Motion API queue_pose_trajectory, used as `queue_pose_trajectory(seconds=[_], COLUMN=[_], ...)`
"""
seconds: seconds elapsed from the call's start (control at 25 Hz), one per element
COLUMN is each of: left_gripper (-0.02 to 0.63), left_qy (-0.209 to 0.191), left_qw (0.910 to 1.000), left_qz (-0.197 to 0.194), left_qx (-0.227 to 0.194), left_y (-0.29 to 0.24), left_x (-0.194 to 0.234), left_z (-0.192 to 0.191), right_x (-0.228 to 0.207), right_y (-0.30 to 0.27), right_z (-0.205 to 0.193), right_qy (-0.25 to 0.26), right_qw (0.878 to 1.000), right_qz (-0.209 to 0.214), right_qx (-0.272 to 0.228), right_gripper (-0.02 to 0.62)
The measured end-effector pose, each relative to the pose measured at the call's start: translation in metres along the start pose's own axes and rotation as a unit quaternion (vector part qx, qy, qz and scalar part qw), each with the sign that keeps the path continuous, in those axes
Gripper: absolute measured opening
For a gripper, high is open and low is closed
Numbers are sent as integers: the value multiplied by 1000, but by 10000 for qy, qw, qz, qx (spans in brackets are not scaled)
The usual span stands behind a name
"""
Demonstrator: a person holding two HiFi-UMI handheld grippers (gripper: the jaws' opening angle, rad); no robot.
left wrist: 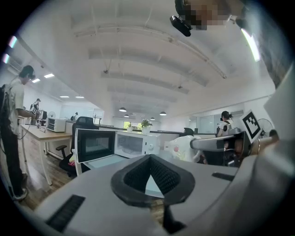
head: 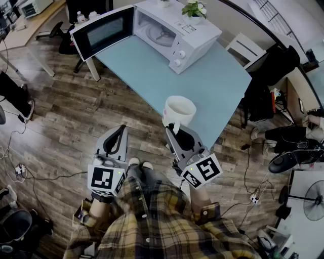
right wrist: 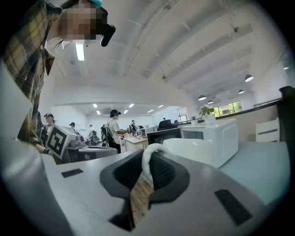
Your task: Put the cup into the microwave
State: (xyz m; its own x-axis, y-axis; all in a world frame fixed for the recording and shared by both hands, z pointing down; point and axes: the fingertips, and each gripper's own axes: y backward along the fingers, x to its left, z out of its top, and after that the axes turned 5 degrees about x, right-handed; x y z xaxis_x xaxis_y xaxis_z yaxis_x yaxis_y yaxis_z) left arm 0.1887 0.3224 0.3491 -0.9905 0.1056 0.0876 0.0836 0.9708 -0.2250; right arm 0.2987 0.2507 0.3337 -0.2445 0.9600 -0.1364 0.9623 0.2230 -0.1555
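A white cup (head: 179, 109) hangs over the near edge of the light-blue table (head: 212, 83). My right gripper (head: 172, 127) is shut on the cup's handle; in the right gripper view the white handle (right wrist: 148, 159) sits pinched between the dark pads, with the cup body (right wrist: 196, 150) beyond. The white microwave (head: 169, 30) stands at the table's far end, its door (head: 104, 31) swung wide to the left and its cavity showing. My left gripper (head: 120, 129) hovers over the wooden floor left of the cup, shut and empty. In its own view, the left gripper (left wrist: 150, 171) looks toward the microwave (left wrist: 133, 144) and the cup (left wrist: 183, 147).
A potted plant (head: 195, 9) stands on top of the microwave. A white chair (head: 245, 48) is at the table's right side and a black office chair (head: 66, 38) behind the open door. Cables lie on the floor (head: 55, 126). A fan (head: 311, 200) stands at right.
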Motion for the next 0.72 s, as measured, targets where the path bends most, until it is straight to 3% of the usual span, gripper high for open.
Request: queue_pose_trajectory(seconds=[0.44, 0.72], left_gripper=[-3, -3], left_qy=[-36, 30], left_qw=[9983, 9966], left_qz=[574, 823], left_qx=[-4, -58], left_y=[16, 11], left_x=[-16, 10], left_z=[-10, -12], right_x=[-9, -13], right_y=[18, -9], right_z=[-11, -12], right_qy=[-33, -119], right_qw=[9993, 9985], right_qz=[357, 543], right_qx=[-39, -11], right_gripper=[44, 44])
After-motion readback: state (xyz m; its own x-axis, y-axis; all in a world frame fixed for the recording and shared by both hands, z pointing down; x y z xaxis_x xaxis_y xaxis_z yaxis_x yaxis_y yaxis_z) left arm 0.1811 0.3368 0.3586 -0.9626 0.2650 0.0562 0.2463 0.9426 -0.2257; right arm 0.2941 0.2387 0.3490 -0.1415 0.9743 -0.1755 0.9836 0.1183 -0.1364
